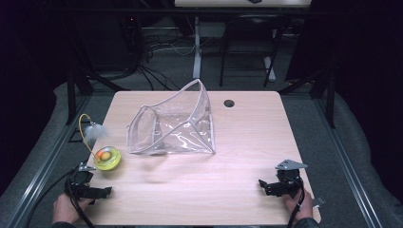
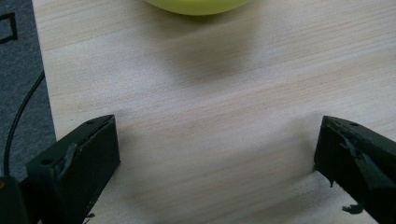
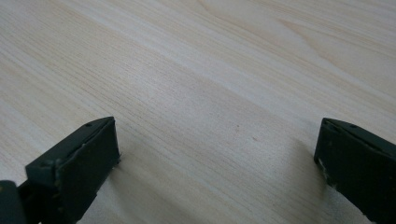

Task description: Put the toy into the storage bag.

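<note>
- High view: pale wooden worktop (image 1: 228,180) seen from above, with a clear plastic pouch (image 1: 173,126) lying open near the middle, mouth propped up toward the far edge.
- Near the left edge, a yellow-green round toy (image 1: 107,158) with an orange ball in its dish, a thin yellow wire curving up from it to a white feather (image 1: 95,131).
- Small dark grommet hole (image 1: 229,103) set in the worktop toward the far side, well apart from the pouch.
- Left gripper (image 1: 97,192) held low at the near left corner by a hand (image 1: 65,208), just beside the round toy but apart from it.
- Right gripper (image 1: 271,186) held low at the near right corner by the other hand (image 1: 299,203), well apart from pouch and toy.
- Left gripper view: jaws spread wide with bare wood between them, nothing gripped; lower rim of the yellow-green round toy (image 2: 198,5) at the top edge, ahead of the jaws; grey floor and a dark cable at the left.
- Right gripper view: jaws spread wide over bare wood grain, nothing held.
</note>
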The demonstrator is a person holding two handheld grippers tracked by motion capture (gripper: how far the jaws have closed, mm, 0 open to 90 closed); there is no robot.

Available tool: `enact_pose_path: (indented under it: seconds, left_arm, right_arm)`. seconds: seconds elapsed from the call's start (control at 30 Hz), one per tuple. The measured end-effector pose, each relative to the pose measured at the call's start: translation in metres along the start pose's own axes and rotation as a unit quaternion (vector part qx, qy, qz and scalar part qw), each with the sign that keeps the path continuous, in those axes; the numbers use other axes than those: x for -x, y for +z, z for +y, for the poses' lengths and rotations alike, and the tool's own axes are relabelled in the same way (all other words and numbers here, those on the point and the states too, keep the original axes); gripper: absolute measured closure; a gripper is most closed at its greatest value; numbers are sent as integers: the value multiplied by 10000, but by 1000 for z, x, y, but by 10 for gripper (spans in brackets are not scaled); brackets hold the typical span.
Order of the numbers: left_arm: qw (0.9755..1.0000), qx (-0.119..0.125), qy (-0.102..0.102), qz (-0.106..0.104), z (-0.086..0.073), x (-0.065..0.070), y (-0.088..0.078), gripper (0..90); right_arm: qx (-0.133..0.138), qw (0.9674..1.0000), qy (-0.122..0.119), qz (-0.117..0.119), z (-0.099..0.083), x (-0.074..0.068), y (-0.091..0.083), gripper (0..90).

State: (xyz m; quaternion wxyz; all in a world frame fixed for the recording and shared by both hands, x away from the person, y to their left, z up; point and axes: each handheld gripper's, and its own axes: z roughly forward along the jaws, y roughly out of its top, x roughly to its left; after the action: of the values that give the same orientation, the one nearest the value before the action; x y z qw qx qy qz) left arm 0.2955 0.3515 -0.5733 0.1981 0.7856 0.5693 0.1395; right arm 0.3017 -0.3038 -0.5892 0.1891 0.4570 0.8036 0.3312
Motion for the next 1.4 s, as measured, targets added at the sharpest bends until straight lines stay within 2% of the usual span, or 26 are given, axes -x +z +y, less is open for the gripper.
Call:
enact_pose_path:
  seconds: [0.13,0.33,0.37,0.5,0.67,1.23,1.4]
  left_arm:
    - [9999,-99,19,43,1,-2,-1,0]
    - [9999,-137,-6,-11,1,-4,-5,0]
    - [9997,-204,-36,-94,1,-4,-5,0]
    - [9991,-375,-121,-178,3,-2,-7,0]
    - [9991,-318,-223,-197,7,-2,-15,0]
    - [9995,-158,-213,-177,15,-2,-34,0]
    - [9992,-165,-179,-316,19,-3,-40,0]
  right_arm:
    - [-1,10000,-5,6,0,0,0,0]
    - [0,10000,-6,7,0,0,0,0]
    - [-1,10000,-6,6,0,0,0,0]
    - [0,10000,-5,7,0,0,0,0]
    - [1,10000,-6,8,0,0,0,0]
    - [-1,10000,-10,10,0,0,0,0]
    - [0,10000,-12,8,0,0,0,0]
